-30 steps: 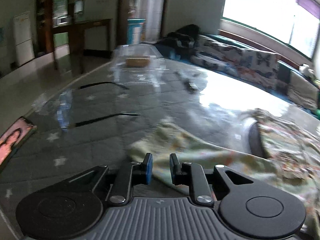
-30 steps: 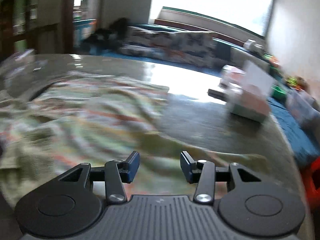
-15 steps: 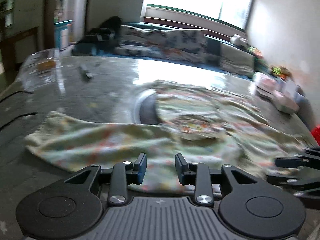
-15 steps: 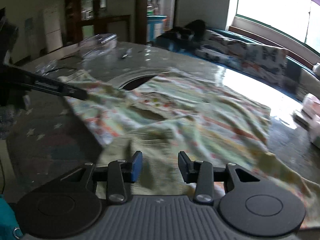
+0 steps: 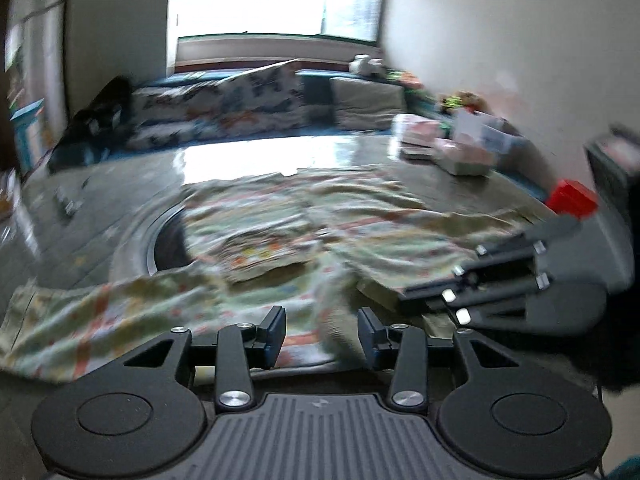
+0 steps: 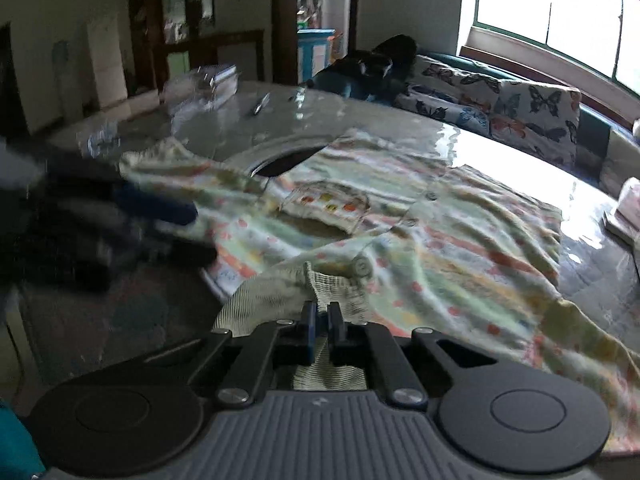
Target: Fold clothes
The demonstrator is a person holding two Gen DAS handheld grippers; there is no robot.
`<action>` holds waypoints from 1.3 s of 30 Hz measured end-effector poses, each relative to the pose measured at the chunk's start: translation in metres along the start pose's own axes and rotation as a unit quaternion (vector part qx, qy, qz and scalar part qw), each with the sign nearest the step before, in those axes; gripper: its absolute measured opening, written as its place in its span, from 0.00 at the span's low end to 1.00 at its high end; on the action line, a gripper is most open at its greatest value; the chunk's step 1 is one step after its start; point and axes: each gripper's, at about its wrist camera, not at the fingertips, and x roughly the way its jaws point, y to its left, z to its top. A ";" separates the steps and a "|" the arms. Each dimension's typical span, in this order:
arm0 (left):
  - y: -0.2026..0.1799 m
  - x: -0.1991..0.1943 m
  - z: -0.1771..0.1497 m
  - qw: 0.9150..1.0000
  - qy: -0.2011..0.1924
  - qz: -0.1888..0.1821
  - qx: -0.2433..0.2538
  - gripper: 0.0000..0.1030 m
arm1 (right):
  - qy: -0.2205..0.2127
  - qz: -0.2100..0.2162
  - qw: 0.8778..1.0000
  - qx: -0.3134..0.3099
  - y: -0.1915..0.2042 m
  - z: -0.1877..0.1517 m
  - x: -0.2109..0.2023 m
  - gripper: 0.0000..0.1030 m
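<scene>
A pale green patterned garment lies spread and rumpled on the glossy round table; it also shows in the right wrist view. My left gripper is open at the garment's near edge, with cloth between its fingers but not pinched. My right gripper is shut on the garment's near hem, which bunches up at the pads. The right gripper also shows at the right of the left wrist view. The left gripper is a dark blur at the left of the right wrist view.
Boxes and packets stand at the table's far right, with a red object beside them. Clear plastic containers sit at the table's far left. A butterfly-print sofa runs behind the table under the window.
My right gripper has closed on the garment's near hem. My left gripper has swung right along the near edge and opened wider.
</scene>
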 end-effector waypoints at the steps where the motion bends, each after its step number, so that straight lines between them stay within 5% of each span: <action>1: -0.006 0.002 0.000 1.000 0.000 -0.009 0.013 0.41 | -0.004 0.001 1.000 0.010 -0.004 0.002 -0.003 0.04; 9: -0.045 0.031 -0.007 0.992 0.025 -0.048 0.117 0.36 | -0.017 0.005 0.998 0.067 -0.031 0.003 -0.012 0.04; 14: -0.047 0.040 -0.011 0.989 0.043 -0.032 0.141 0.24 | -0.018 0.009 0.997 0.075 -0.035 -0.001 -0.011 0.04; 21: -0.051 0.036 -0.013 0.982 0.045 -0.043 0.179 0.25 | -0.021 0.014 0.996 0.084 -0.038 -0.002 -0.010 0.04; 27: -0.056 0.047 -0.019 0.976 0.059 -0.017 0.207 0.21 | -0.023 0.018 0.995 0.091 -0.040 -0.003 -0.009 0.04; 33: -0.046 0.045 -0.014 0.983 0.053 -0.029 0.175 0.07 | -0.024 0.018 0.995 0.100 -0.043 -0.005 -0.010 0.04; 39: -0.016 0.031 0.009 0.995 0.017 -0.093 0.040 0.07 | -0.032 0.020 0.993 0.108 -0.047 -0.004 -0.015 0.04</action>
